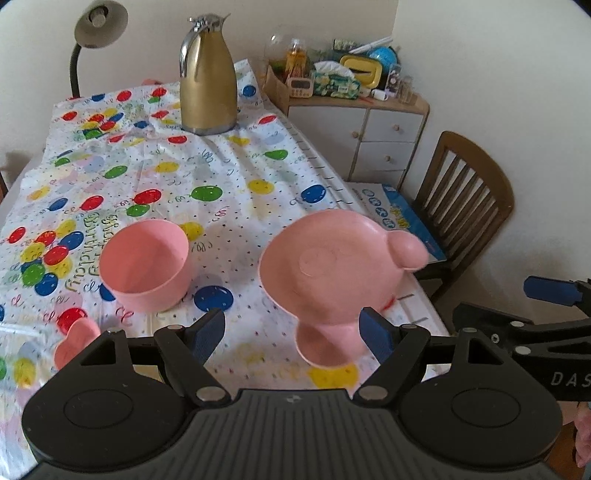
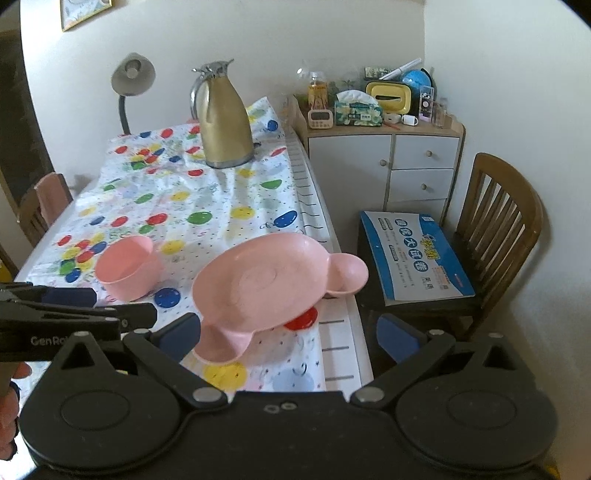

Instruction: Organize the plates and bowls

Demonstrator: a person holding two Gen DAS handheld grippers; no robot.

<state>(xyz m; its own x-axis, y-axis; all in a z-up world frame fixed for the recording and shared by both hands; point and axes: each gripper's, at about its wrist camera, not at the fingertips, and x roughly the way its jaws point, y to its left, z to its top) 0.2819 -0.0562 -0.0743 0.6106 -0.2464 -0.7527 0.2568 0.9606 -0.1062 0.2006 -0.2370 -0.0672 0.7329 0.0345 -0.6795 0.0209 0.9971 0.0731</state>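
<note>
A pink bowl (image 1: 146, 264) (image 2: 127, 267) stands upright on the balloon-print tablecloth (image 1: 229, 177). To its right, near the table's right edge, lies a pink plate with two round ears (image 1: 325, 266) (image 2: 266, 284). My left gripper (image 1: 293, 332) is open, and the plate's near ear sits between its blue pads without being pressed. My right gripper (image 2: 290, 336) is open wide, just behind the plate, its left finger beside that same ear. Each gripper shows at the edge of the other's view. A small pink dish (image 1: 74, 343) peeks out at the lower left.
A gold thermos jug (image 1: 208, 85) (image 2: 225, 125) stands at the far end of the table beside a desk lamp (image 1: 99, 26). Right of the table are a cluttered white cabinet (image 1: 369, 129) and a wooden chair (image 1: 465, 192) holding a blue box (image 2: 413, 254).
</note>
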